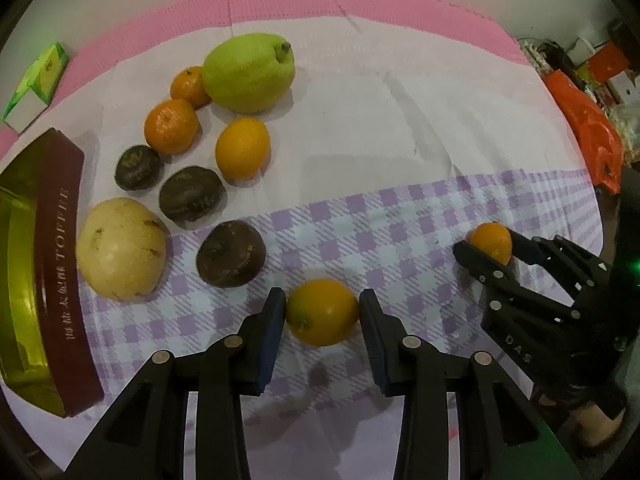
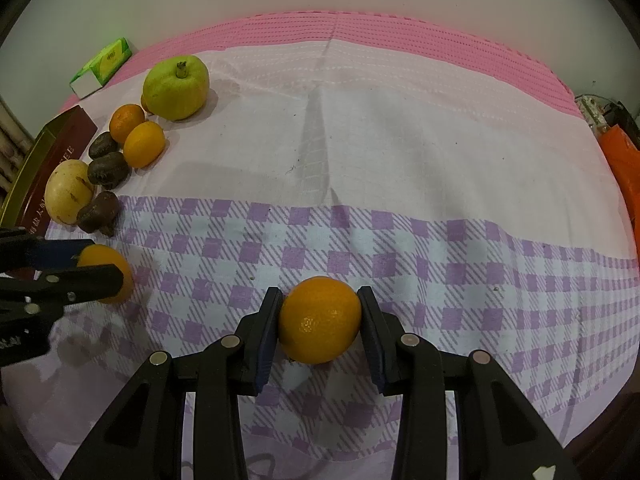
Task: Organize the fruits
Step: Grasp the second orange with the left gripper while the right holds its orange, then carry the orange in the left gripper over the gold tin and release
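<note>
My left gripper (image 1: 322, 312) is shut on an orange (image 1: 322, 311) with a green stem end, low over the checked cloth; it also shows in the right wrist view (image 2: 105, 274). My right gripper (image 2: 320, 320) is shut on another orange (image 2: 320, 319), also seen from the left wrist view (image 1: 491, 242). At the left lie a green pear-like fruit (image 1: 249, 73), two tangerines (image 1: 171, 126), a yellow-orange citrus (image 1: 242, 147), three dark brown fruits (image 1: 231, 253) and a pale yellow fruit (image 1: 121, 249).
A maroon and gold toffee box (image 1: 56, 272) lies along the left edge. A small green and white carton (image 1: 38, 84) sits on the pink mat behind it. Orange bags (image 1: 584, 128) and clutter stand beyond the right edge.
</note>
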`<state>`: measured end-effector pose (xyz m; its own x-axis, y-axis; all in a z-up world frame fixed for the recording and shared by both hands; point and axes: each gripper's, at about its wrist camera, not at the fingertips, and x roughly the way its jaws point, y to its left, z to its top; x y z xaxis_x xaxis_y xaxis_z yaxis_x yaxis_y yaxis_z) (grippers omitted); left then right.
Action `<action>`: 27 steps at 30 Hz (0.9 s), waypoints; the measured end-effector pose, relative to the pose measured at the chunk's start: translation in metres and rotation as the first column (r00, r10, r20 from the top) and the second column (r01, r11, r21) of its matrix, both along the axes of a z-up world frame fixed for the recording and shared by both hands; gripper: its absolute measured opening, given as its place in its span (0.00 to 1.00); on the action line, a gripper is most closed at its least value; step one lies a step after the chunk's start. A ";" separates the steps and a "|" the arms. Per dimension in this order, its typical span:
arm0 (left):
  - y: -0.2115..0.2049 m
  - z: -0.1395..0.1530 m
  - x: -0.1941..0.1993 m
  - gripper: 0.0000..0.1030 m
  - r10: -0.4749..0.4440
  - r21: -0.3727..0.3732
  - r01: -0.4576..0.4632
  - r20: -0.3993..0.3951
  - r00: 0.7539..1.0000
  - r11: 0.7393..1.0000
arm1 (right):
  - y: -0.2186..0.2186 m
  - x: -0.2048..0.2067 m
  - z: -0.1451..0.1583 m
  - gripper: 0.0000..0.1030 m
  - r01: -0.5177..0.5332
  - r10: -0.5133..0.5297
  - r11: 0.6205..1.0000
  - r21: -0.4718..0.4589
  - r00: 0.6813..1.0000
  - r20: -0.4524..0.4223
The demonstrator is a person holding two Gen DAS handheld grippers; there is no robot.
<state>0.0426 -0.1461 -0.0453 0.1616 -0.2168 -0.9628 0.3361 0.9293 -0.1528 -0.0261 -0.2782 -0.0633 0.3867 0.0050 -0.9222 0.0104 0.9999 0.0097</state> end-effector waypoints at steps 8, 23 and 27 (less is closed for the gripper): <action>0.033 0.035 0.014 0.38 0.055 -0.023 -0.053 0.074 0.996 0.998 | 0.001 0.000 0.000 0.35 -0.002 0.002 1.000 -0.009 1.000 0.002; 0.190 0.049 0.055 0.38 0.331 0.075 -0.349 0.182 0.926 0.934 | 0.002 0.001 0.000 0.35 0.000 0.000 1.000 -0.021 1.000 0.002; 0.228 0.036 0.058 0.38 0.392 0.106 -0.414 0.178 0.903 0.904 | 0.003 0.000 -0.001 0.35 0.004 -0.004 1.000 -0.022 1.000 0.002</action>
